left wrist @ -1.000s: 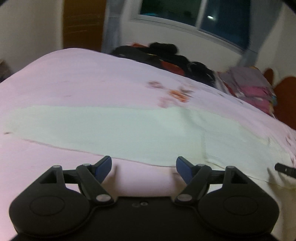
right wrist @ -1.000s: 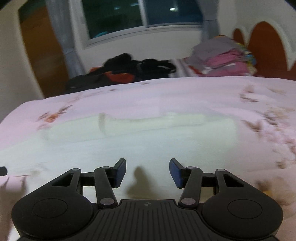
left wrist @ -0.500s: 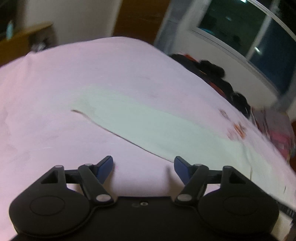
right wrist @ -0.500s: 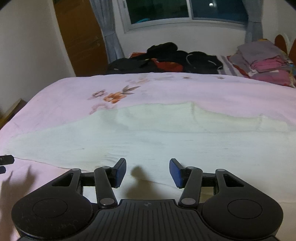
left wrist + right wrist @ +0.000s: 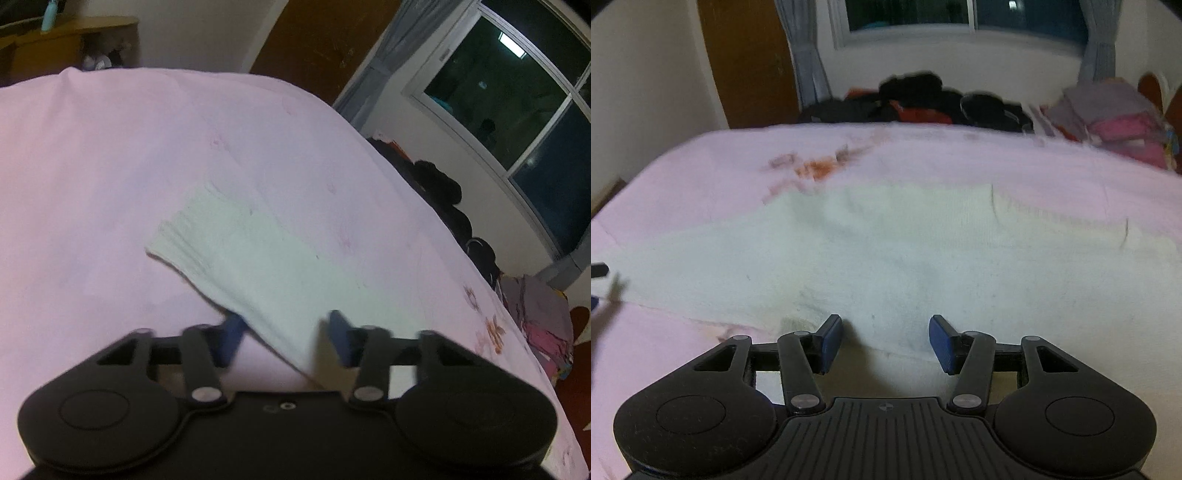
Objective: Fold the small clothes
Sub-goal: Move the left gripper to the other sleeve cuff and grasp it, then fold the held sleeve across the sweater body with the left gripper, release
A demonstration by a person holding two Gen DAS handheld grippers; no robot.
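Note:
A pale cream garment [image 5: 258, 266] lies flat on the pink bedsheet [image 5: 92, 184]. In the left wrist view its near edge runs between the fingers of my left gripper [image 5: 286, 338], which is open and holds nothing. In the right wrist view the same garment [image 5: 886, 251] spreads wide across the bed, and my right gripper [image 5: 885, 341] is open over its near edge. The left gripper's tip [image 5: 598, 269] shows at the far left of the right wrist view.
A heap of dark clothes [image 5: 916, 99] lies at the bed's far side under the window. A stack of folded pink and grey clothes [image 5: 1115, 122] sits at the far right. A wooden door [image 5: 750, 62] and a wooden shelf [image 5: 70, 40] stand beyond the bed.
My left gripper has swung left toward the garment's left end and come down over its edge, fingers somewhat closer together. My right gripper has moved closer over the garment's near edge.

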